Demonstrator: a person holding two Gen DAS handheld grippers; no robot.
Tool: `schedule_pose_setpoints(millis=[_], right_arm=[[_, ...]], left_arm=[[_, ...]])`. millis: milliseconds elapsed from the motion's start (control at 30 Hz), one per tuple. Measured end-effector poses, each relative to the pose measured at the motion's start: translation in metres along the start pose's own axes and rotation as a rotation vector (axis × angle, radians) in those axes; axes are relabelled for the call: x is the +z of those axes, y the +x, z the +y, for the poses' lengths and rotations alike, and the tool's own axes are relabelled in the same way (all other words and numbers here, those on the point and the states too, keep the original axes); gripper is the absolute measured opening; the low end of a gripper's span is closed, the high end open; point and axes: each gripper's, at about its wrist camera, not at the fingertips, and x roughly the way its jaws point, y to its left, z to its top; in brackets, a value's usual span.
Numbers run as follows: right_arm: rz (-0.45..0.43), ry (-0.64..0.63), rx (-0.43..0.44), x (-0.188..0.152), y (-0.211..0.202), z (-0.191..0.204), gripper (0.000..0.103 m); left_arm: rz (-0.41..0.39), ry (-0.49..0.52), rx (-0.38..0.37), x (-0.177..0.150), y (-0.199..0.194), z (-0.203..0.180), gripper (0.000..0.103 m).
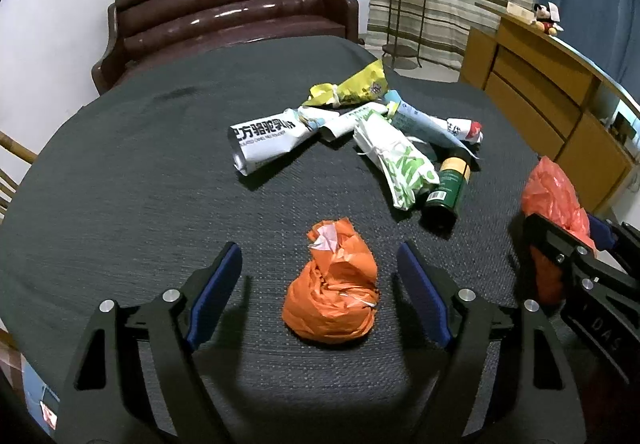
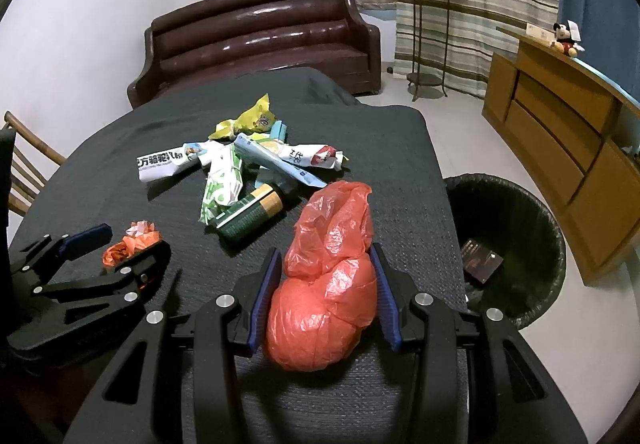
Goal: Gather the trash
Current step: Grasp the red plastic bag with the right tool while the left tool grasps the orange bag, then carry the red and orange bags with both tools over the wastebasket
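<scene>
A crumpled orange plastic bag (image 1: 334,284) lies on the dark table cloth (image 1: 120,183) between the fingers of my left gripper (image 1: 320,276), which is open around it without touching. It also shows in the right wrist view (image 2: 134,242), with the left gripper (image 2: 116,244) around it. My right gripper (image 2: 326,276) is shut on a red plastic bag (image 2: 328,284), also seen at the right edge of the left wrist view (image 1: 554,195). A pile of wrappers (image 1: 360,123) and a green can (image 1: 446,189) lie farther back.
A black-lined trash bin (image 2: 516,240) holding a dark box stands on the floor right of the table. A brown sofa (image 2: 260,39) is behind the table, a wooden cabinet (image 2: 560,147) on the right, a plant stand (image 2: 430,27) at the back, a wooden chair (image 2: 24,171) at left.
</scene>
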Motion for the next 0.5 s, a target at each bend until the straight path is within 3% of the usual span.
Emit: schedule_pose_setpoints(millis=[300,433,500], right_arm=[[0.005,0.002,0.0,-0.001,0.001,-0.004,0.044],[0.006,0.0,0.0,-0.001,0.002,-0.003,0.044],[0.006,-0.001,-0.001,-0.001,0.002,-0.003,0.044]], left_arm=[[0.034,0.008,-0.024,-0.002,0.009,-0.003,0.058],[0.044,0.006,-0.041,-0.002,0.012,-0.004,0.044],[0.04,0.011,-0.043,-0.003,0.012,-0.005,0.044]])
